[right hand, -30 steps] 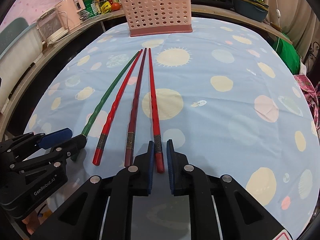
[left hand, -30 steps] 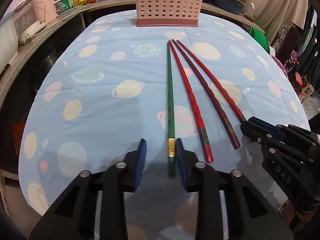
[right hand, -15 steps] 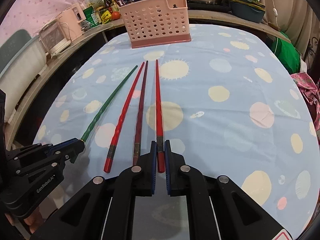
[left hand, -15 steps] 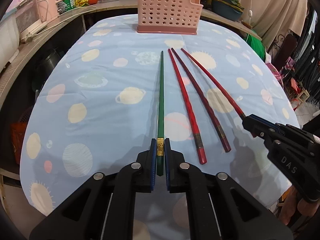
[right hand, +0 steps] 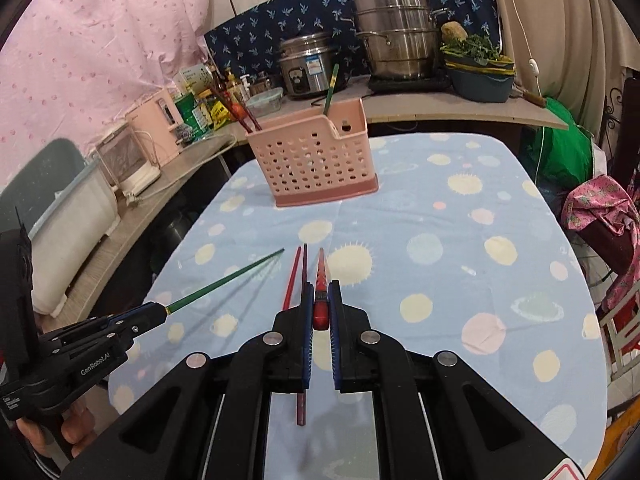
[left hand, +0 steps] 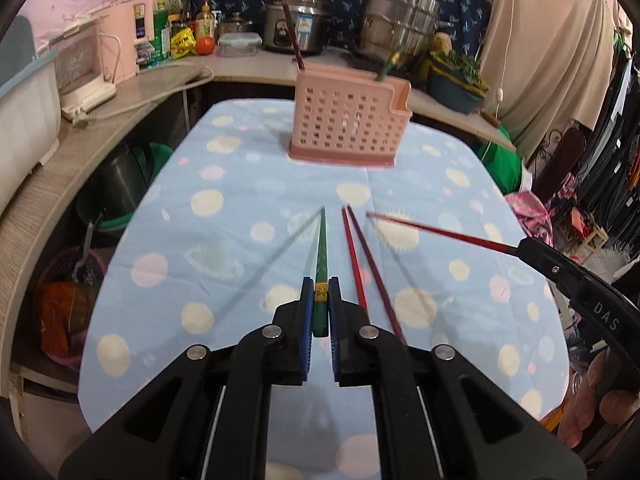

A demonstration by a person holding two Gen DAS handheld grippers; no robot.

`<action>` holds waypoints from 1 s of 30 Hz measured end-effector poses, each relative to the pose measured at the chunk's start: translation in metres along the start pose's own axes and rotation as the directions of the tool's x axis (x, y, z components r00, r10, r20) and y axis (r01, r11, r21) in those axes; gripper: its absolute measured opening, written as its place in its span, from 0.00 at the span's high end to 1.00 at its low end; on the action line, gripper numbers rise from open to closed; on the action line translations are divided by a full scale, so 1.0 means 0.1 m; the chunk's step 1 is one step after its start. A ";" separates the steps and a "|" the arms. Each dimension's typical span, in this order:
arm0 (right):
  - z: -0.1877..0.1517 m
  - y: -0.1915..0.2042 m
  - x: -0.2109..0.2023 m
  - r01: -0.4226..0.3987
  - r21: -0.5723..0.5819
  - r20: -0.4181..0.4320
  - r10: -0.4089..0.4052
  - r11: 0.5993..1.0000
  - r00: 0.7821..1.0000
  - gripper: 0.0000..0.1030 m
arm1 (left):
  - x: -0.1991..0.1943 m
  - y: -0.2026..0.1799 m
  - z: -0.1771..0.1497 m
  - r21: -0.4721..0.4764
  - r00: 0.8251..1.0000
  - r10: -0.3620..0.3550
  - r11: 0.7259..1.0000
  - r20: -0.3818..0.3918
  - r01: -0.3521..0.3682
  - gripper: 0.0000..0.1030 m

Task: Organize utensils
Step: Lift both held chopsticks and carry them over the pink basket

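Observation:
My left gripper (left hand: 319, 300) is shut on a green chopstick (left hand: 321, 252) and holds it raised over the table, tip pointing forward. It also shows in the right wrist view (right hand: 224, 280). My right gripper (right hand: 320, 304) is shut on a red chopstick (right hand: 321, 276), also lifted; in the left wrist view this chopstick (left hand: 436, 232) sticks out of the right gripper at the right. Two more chopsticks, one red (left hand: 354, 264) and one dark red (left hand: 376, 276), lie on the tablecloth. The pink perforated utensil basket (left hand: 350, 124) stands at the far end, holding a few chopsticks.
The table has a light blue planet-print cloth (right hand: 460, 264). A curved counter (left hand: 80, 140) runs along the left and back with appliances, bottles and steel pots (right hand: 396, 36). Bins stand below on the left. Clothes and a green bag (right hand: 568, 156) are on the right.
Both grippers have lifted their chopsticks off the table and tilted up, so the basket and counter now show. The left gripper closed on the green chopstick a second ago.

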State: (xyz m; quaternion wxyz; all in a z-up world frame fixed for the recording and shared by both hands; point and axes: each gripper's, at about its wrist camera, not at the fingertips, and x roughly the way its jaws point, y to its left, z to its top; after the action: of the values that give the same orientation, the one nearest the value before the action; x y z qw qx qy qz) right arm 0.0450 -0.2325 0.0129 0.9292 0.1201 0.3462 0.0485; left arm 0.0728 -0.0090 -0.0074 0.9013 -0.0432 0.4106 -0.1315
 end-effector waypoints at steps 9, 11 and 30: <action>0.53 -0.04 -0.11 -0.005 0.006 0.102 0.005 1.000 0.995 0.93 | -0.22 0.05 0.64 -0.028 0.992 0.005 1.000 0.126 -0.001 0.93; 0.62 -0.05 -0.12 -0.007 0.006 0.120 0.006 1.000 0.993 0.93 | -0.24 0.06 0.79 -0.030 0.989 0.011 1.000 0.150 -0.007 0.93; 2.01 -0.24 -0.14 -0.121 0.081 0.352 0.085 0.989 0.932 0.93 | -0.38 -0.05 2.27 -0.081 0.937 -0.046 0.994 0.345 0.079 0.93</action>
State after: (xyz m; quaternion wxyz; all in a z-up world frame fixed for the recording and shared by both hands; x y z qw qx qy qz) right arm 0.1664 -0.2965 0.1621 0.9646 0.1916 0.1719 0.0577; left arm 0.2183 -0.0104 0.1703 0.9513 -0.1206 0.2515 -0.1312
